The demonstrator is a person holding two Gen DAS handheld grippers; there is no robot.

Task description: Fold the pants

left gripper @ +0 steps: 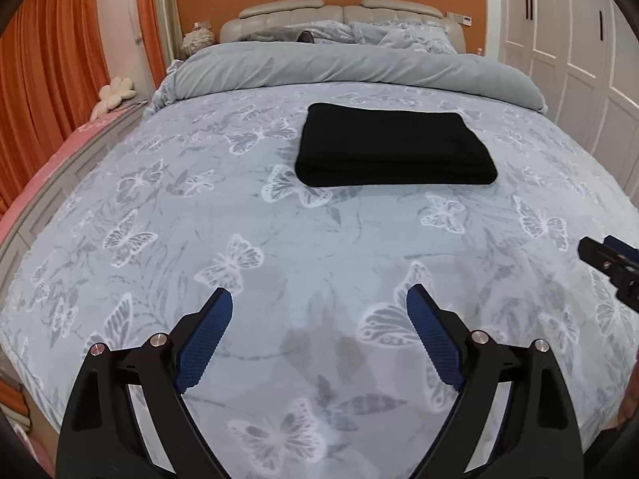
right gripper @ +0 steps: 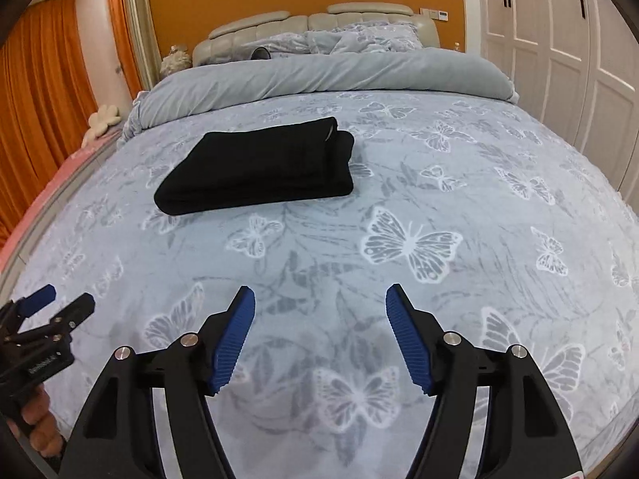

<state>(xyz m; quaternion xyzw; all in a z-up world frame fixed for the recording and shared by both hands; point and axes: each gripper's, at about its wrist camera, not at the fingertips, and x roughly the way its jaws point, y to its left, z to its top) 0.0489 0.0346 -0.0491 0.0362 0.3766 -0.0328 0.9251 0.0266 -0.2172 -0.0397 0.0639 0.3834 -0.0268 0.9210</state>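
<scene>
Bedspread (right gripper: 439,183); pants' (right gripper: 259,167) possible waistband, right-view only.

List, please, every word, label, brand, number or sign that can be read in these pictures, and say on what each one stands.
Nothing can be read for certain.
Left tool: small white print on its black body near the person's hand, too blurred to read.
Wall panel beside the headboard: markings too small to read.
Black folded pants: a small pale tag at one fold, no readable text.

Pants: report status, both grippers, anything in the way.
Left gripper open, empty, short of the pants. Right gripper open, empty. Pants folded into a flat stack on the bedspread, untouched. Nothing between jaws and pants.
</scene>
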